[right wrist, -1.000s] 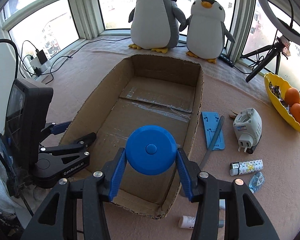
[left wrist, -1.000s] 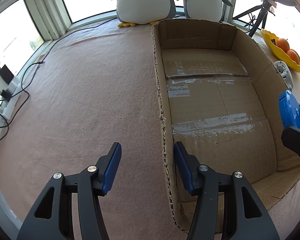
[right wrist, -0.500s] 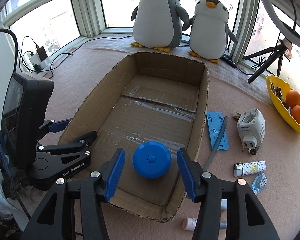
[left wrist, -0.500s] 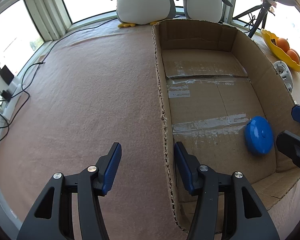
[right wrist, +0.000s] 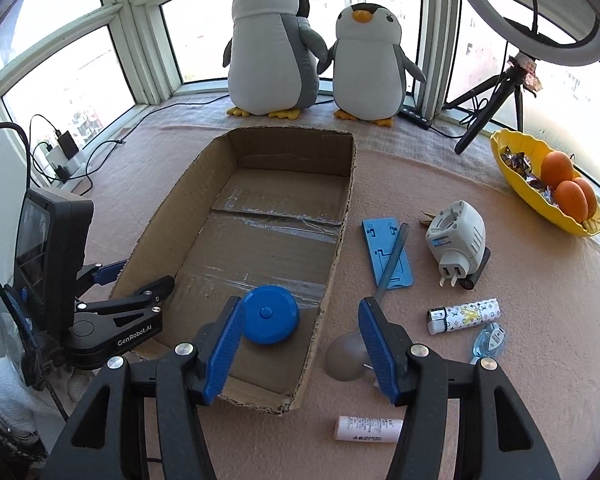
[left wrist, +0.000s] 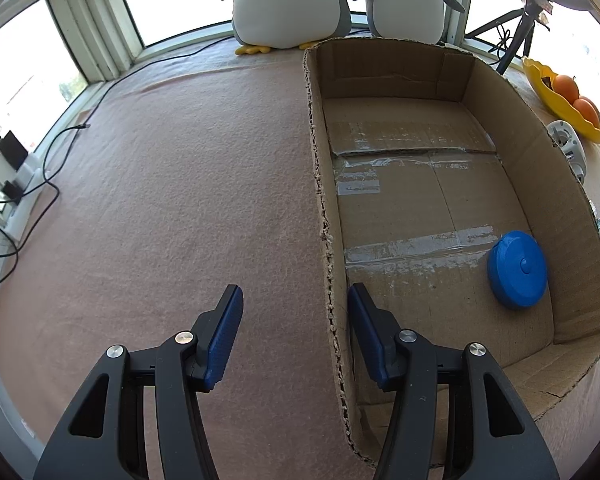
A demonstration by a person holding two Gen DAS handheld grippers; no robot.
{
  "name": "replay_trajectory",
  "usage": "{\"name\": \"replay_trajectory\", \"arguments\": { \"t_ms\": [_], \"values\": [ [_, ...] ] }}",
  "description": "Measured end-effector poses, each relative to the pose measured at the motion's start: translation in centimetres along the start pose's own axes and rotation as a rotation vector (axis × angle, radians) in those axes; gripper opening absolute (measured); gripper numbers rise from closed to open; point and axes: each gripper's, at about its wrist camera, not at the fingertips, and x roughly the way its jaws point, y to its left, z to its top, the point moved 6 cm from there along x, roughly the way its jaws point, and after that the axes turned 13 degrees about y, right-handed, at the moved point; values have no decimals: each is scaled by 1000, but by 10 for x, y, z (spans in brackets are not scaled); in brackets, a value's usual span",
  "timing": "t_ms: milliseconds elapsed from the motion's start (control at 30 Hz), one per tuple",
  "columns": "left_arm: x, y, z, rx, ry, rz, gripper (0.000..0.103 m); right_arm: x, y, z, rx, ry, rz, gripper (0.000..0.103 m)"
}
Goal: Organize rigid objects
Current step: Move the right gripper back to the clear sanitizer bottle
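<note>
A round blue case point(right wrist: 271, 314) lies flat on the floor of an open cardboard box point(right wrist: 346, 184), near its front right corner; it also shows in the left wrist view point(left wrist: 517, 274). My right gripper point(right wrist: 302, 344) is open and empty, raised above the box's front right corner. My left gripper point(left wrist: 294, 332) is open and empty, its jaws straddling the box's left wall point(left wrist: 320, 184); it also shows in the right wrist view point(right wrist: 140, 276). Right of the box lie a blue flat holder point(right wrist: 386, 250), a grey spoon point(right wrist: 350, 354), a white plug adapter point(right wrist: 456, 240), a lighter point(right wrist: 464, 314) and a white tube point(right wrist: 368, 429).
Two plush penguins point(right wrist: 274, 44) stand behind the box by the window. A yellow bowl with oranges point(right wrist: 548, 184) sits at the far right, near a tripod point(right wrist: 488, 108). Cables and chargers point(left wrist: 8, 160) lie at the left edge. A small clear packet point(right wrist: 488, 338) lies by the lighter.
My right gripper opened and let go of the blue case, which dropped into the box. The right gripper then rose and shifted right. The left gripper stayed still.
</note>
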Motion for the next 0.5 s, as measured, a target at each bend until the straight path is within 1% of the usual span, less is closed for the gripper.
{"name": "replay_trajectory", "arguments": {
  "t_ms": [133, 267, 500],
  "values": [
    [0, 0, 0, 1, -1, 0, 55, -10, -39, -8, 103, -17, -19, 55],
    [0, 0, 0, 4, -1, 2, 55, -14, -76, -16, 180, -22, -62, 55],
    [-1, 0, 0, 4, 1, 3, 55, -6, -134, -26, 292, 9, -146, 54]
  ]
}}
